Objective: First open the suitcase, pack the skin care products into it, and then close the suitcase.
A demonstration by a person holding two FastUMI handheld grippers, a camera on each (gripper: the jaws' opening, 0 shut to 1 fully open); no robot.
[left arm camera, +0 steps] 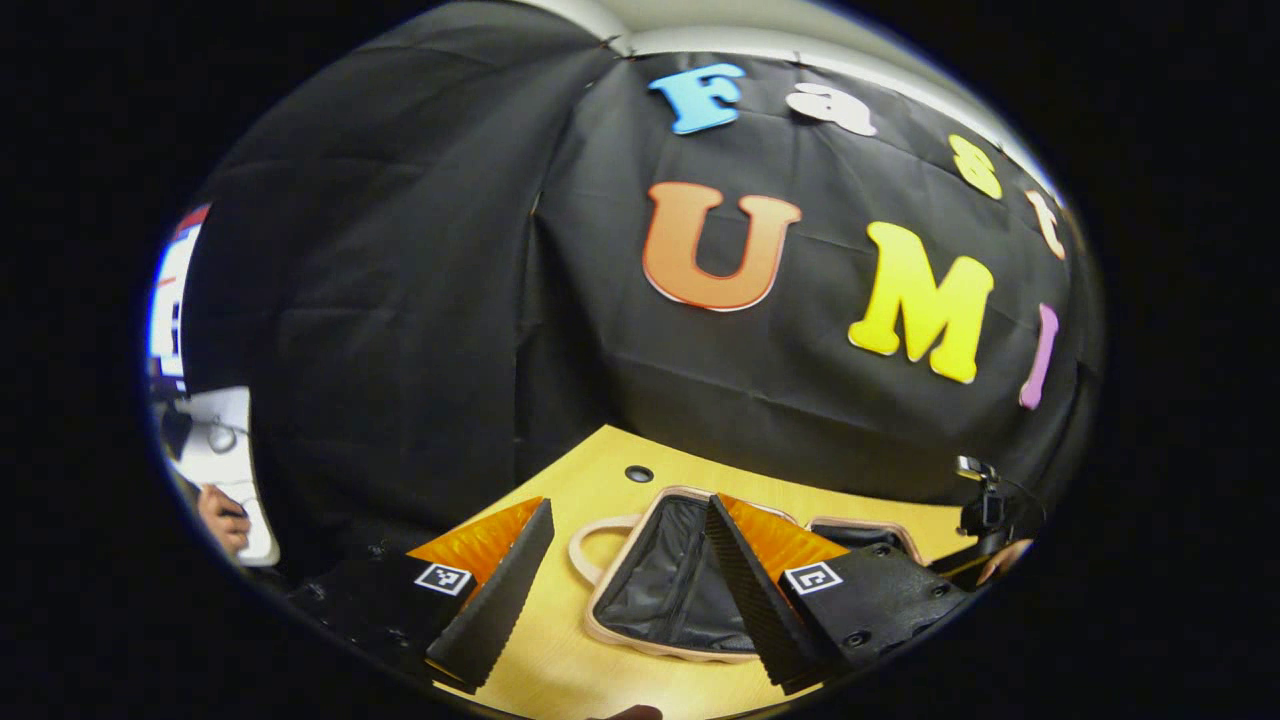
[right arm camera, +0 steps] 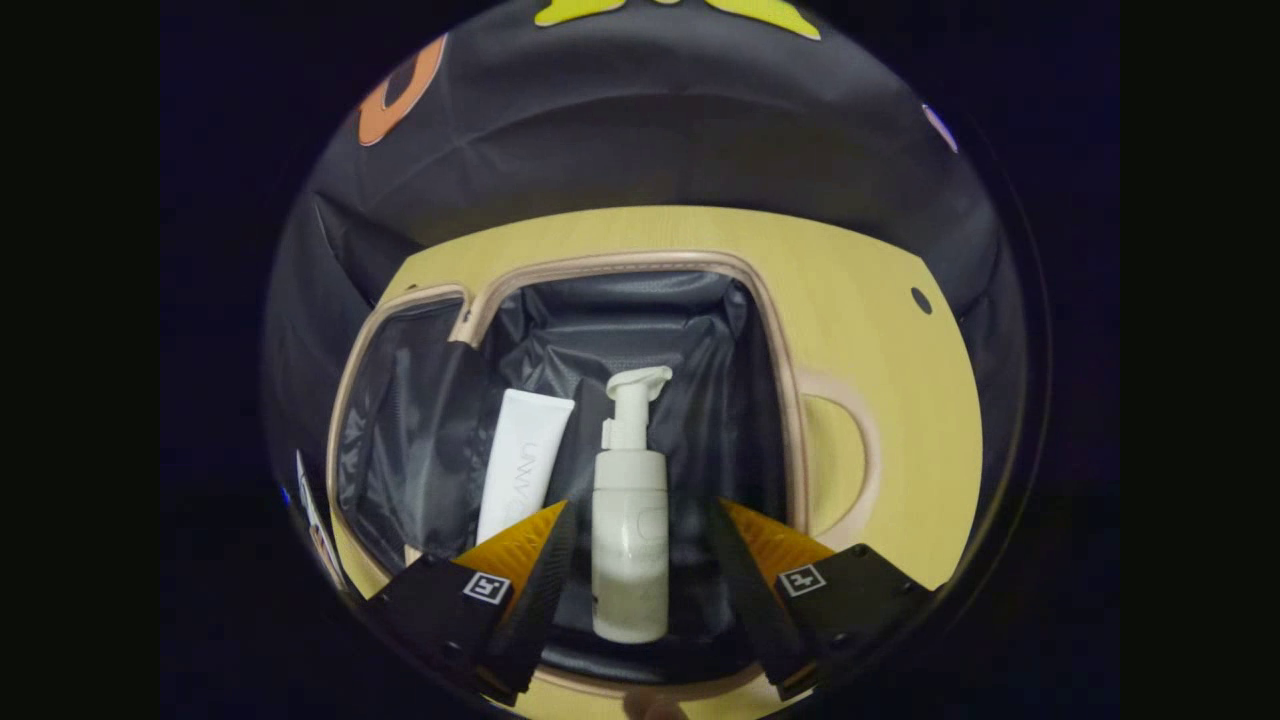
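Light wood table, small round dark hole near its back edge; the same hole sits far right in right gripper view. Black cloth wall behind. White desk past the cloth's left edge.

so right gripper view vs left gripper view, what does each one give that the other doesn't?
Right gripper view: a white tube and a white pump bottle lying side by side on the dark lining inside the open suitcase; the bottle lies between the open fingers of the right gripper, a gap on each side.

Left gripper view: the open left gripper, empty above the table, and a hand at far left.

Both: the suitcase, its loop handle and the wooden table.
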